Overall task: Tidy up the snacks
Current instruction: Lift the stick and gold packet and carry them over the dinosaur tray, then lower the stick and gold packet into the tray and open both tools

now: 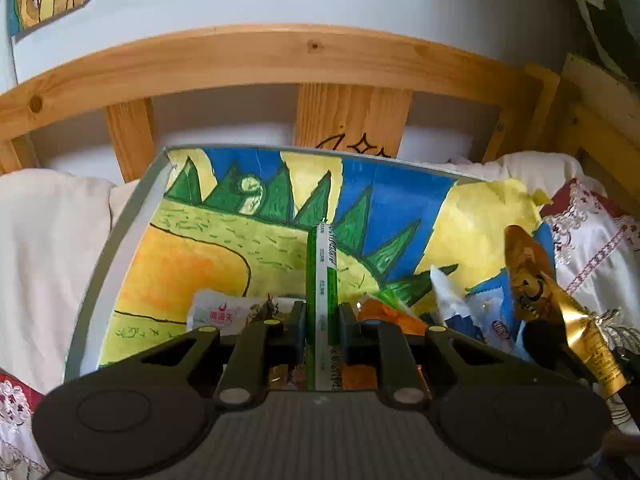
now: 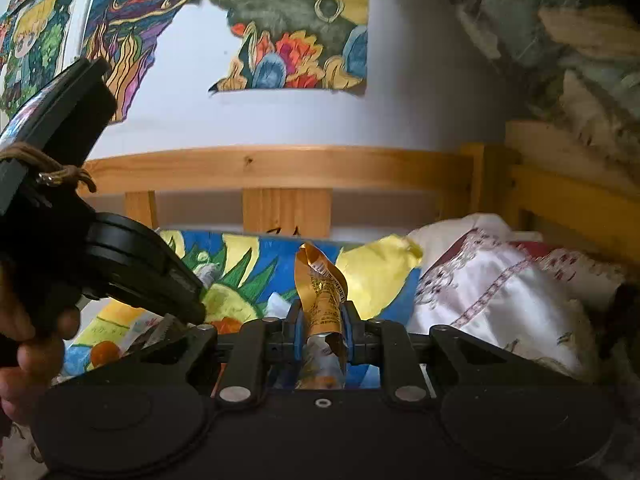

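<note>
While left tongs (image 1: 322, 322) grip green stick pack (image 1: 321, 276); right tongs (image 2: 322, 322) grip gold wrapper (image 2: 322, 296)

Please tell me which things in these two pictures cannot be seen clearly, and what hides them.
- Left wrist view: lower end of the green and white packet, hidden by the left hand-held gripper.
- Right wrist view: bottom of the gold wrapper, behind the right hand-held gripper.
- Both views: wrapper print, too small.

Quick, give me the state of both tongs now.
Left tongs: shut on the green-and-white stick pack.
Right tongs: shut on the gold wrapper.
</note>
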The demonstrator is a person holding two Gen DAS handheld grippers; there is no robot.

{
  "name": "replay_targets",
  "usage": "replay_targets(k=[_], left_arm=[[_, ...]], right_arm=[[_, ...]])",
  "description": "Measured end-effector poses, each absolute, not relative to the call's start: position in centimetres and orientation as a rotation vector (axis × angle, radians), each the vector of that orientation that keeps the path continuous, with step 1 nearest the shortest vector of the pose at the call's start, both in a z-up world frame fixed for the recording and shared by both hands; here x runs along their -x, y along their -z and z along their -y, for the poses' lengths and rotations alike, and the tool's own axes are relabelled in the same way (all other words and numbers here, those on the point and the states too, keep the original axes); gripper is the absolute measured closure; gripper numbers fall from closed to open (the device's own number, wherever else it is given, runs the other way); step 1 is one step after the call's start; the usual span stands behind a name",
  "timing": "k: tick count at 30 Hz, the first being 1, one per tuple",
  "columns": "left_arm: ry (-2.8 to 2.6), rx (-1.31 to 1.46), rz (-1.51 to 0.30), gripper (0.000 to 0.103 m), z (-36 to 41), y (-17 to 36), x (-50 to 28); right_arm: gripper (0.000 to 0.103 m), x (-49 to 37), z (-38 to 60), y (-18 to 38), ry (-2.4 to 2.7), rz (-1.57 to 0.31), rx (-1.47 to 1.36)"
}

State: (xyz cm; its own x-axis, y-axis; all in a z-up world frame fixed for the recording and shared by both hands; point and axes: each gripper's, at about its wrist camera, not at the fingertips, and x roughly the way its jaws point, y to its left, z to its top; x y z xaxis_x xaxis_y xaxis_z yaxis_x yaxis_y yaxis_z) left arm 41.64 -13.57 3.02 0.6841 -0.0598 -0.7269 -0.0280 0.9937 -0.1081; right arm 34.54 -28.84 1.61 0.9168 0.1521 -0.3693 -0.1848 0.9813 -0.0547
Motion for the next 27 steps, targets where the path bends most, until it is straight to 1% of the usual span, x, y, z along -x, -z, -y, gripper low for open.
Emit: replay_targets(k=[3,7,9,10,12,13,15,16,18,19,20,21,22,24,27], left_arm=[[0.011,0.118,-0.814,0.085,13.5,-2.6,-41.7],[-0.007,0.136,-0.816,0.084,13.3,-2.4,-41.6],[-0.021,0.137,-0.814,0.082,13.4,-2.4,-41.3],[-0.022,0.133,-0.81,0.081,13.4,-2.3,-41.3],[-0.024,0.126,-0.801,0.075,13.5,-2.4,-41.1],[-0.025,0.127,-0.797,0.073,13.4,-2.5,-41.0],[-0.026,0.134,-0.788,0.066,13.2,-2.7,-40.9],[-0.027,0.137,-0.784,0.064,13.2,-2.7,-40.8],[-0.034,0.142,-0.778,0.056,13.0,-2.9,-40.7],[-0.037,0.143,-0.774,0.054,12.9,-3.0,-40.6],[-0.037,0.142,-0.771,0.048,12.9,-3.1,-40.5],[-0.042,0.137,-0.764,0.039,12.9,-3.2,-40.3],[-0.058,0.124,-0.754,0.033,12.9,-3.4,-40.1],[-0.099,0.099,-0.717,0.016,13.0,-3.8,-39.5],[-0.128,0.079,-0.674,0.008,12.9,-4.4,-38.8]], right_arm=[[0.08,-34.5,28.4,-1.1,-0.184,-0.395,0.092],[0.061,-34.5,27.8,-0.7,-0.187,-0.415,0.118],[0.053,-34.5,27.6,-0.5,-0.175,-0.416,0.139],[0.051,-34.5,27.6,-0.5,-0.173,-0.415,0.14],[0.046,-34.6,27.8,-0.6,-0.172,-0.417,0.126],[0.043,-34.6,27.9,-0.7,-0.172,-0.416,0.12],[0.039,-34.5,28.1,-0.8,-0.174,-0.414,0.115],[0.036,-34.5,28.1,-0.9,-0.174,-0.41,0.114],[0.034,-34.4,28.1,-1.1,-0.174,-0.403,0.111],[0.032,-34.3,28.2,-1.2,-0.175,-0.4,0.108],[0.03,-34.3,28.2,-1.3,-0.176,-0.396,0.103],[0.026,-34.2,28.3,-1.3,-0.175,-0.393,0.096],[0.022,-34.2,28.4,-1.4,-0.176,-0.389,0.09],[0.017,-34.0,28.6,-1.7,-0.176,-0.378,0.076],[0.011,-33.5,28.8,-2.3,-0.174,-0.354,0.062]])
